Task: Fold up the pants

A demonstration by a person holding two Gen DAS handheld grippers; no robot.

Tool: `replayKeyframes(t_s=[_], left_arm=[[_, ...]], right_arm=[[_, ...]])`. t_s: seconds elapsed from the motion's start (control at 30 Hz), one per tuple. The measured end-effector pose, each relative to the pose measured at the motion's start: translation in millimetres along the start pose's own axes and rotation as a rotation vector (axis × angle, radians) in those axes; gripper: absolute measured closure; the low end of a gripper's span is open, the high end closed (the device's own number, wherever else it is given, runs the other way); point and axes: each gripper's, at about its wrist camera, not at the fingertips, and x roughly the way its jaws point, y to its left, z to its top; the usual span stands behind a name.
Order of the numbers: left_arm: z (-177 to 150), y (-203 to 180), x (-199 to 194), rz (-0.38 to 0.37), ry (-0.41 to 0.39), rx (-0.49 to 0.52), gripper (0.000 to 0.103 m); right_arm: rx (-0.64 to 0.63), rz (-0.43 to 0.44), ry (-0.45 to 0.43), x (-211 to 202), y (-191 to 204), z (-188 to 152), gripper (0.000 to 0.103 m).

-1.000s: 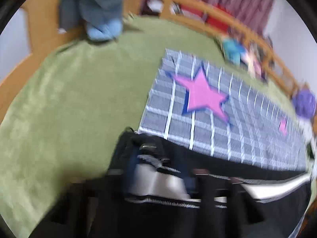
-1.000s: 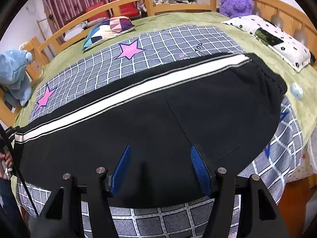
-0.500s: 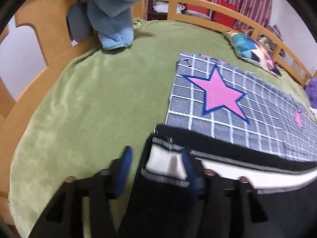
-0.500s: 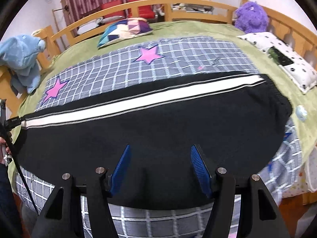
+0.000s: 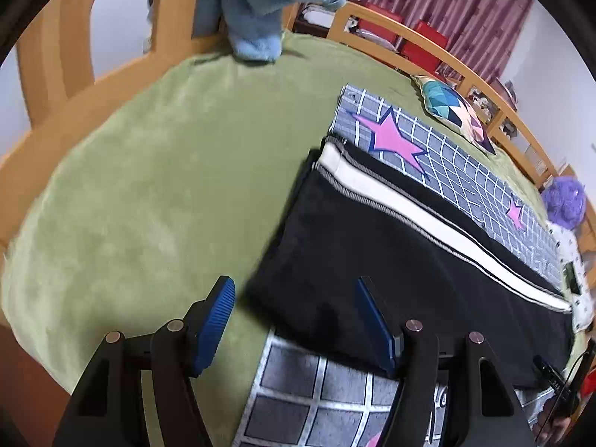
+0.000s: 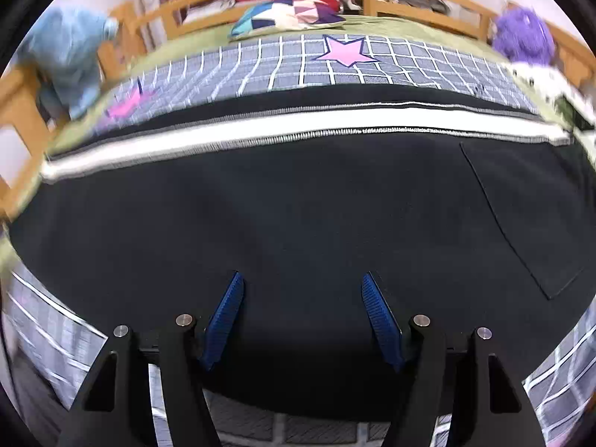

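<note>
Black pants [image 5: 372, 246] with a white side stripe [image 5: 409, 219] lie flat, folded lengthwise, on a grey checked blanket [image 5: 327, 391] with pink stars. My left gripper [image 5: 294, 320] is open and empty, just above the near corner of the pant-leg end. In the right wrist view the pants [image 6: 298, 223] fill the middle, stripe [image 6: 298, 126] along the far side. My right gripper [image 6: 301, 313] is open and empty, hovering over the near edge of the pants.
The bed has a green cover [image 5: 149, 171] and a wooden rail [image 5: 48, 74]. A blue plush toy [image 5: 260, 7] sits at the left end, a colourful pillow [image 6: 290, 15] at the back, a purple plush [image 6: 521, 37] at the right.
My left gripper has let go of the pant-leg end, opened and pulled back; the leg end now lies flat. My right gripper stayed open and moved closer over the pants.
</note>
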Motion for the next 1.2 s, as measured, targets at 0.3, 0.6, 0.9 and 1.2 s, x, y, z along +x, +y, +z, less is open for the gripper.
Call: replayKeyframes(t_s=[0.3,0.6,0.9,1.2], left_arm=[[-14.7,25.6,45.8,-0.086,0.012,-0.218,0.041],[-2.4,-34.0,8.7,0.140,-0.127,0.030,0.081],[3.8,-156.0,-50.1,0.011,-0.202,0.239,0.082],[-56.0,-320.9,-59.8,-0.185,-0.148,0.504,0.083]], right_arm=[[0.046,0.001,-0.077,-40.9,1.1,-13.9,0.038],[-0.012,0.006,-0.097,-54.5,14.4,-13.2,0.054],[-0.016,0.125,-0.036,-52.2,1.3,-15.7,0.069],[0.119,0.095,-0.104,-76.0,-67.4,-27.7,0.069]])
